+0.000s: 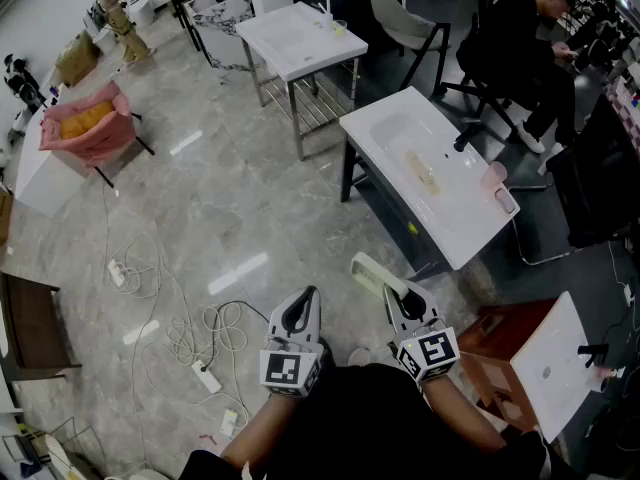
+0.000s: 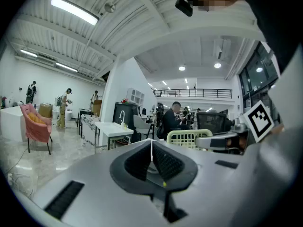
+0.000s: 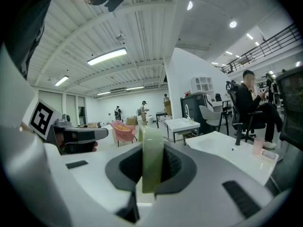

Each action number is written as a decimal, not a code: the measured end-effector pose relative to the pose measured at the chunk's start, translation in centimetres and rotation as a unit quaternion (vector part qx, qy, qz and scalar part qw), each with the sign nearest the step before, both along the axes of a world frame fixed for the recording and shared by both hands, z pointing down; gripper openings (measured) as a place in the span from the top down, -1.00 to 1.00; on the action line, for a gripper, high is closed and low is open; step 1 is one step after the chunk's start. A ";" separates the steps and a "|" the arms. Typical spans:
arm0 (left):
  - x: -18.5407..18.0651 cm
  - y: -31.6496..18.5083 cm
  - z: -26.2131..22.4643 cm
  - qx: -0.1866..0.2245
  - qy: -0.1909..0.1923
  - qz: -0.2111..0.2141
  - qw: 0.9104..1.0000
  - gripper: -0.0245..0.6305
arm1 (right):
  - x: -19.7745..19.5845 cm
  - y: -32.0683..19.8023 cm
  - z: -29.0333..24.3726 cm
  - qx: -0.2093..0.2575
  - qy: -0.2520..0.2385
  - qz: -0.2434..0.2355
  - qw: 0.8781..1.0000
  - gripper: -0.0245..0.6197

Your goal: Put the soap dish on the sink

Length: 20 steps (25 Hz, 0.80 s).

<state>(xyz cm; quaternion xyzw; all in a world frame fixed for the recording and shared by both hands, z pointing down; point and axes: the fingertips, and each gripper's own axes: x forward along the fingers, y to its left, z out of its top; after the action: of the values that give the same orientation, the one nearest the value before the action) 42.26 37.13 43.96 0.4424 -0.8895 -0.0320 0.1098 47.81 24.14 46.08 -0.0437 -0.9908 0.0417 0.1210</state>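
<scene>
Soap dish [image 3: 152, 145]: pale green, clamped edge-on in my right gripper [image 1: 402, 306], pads pressing both faces. Long axis runs forward past jaw tips.

Sink [image 1: 470, 233]: white basin ahead and to right of dish, well apart, long axis slanting away. My right hand is nearer.

My left gripper [image 2: 151, 151]: jaws together, nothing between.

Hidden: gripped end of dish inside jaws. In right gripper view, gripper body masks near edge of sink.

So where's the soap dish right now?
The soap dish is pinched in the right hand-held gripper, low and just right of centre in the head view, above the floor and not yet at the white sink ahead.
</scene>
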 end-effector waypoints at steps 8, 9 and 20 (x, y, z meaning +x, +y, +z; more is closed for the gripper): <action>-9.4 4.9 -0.8 0.013 0.001 -0.025 1.000 0.88 | -9.0 3.6 -2.3 -0.017 -0.021 0.001 1.000 0.82; -10.4 5.3 -1.0 0.016 0.002 -0.026 1.000 0.88 | -10.2 4.1 -2.5 -0.018 -0.023 0.000 1.000 0.82; -20.0 9.6 -3.7 0.031 -0.045 0.007 0.998 0.88 | -20.9 9.6 -2.1 -0.019 -0.001 0.006 1.000 0.82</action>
<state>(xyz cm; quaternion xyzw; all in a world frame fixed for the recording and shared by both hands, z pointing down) 22.23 46.69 40.28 0.4526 -0.8891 -0.0391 0.0565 26.93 33.73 43.97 -0.0400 -0.9902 0.0609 0.1190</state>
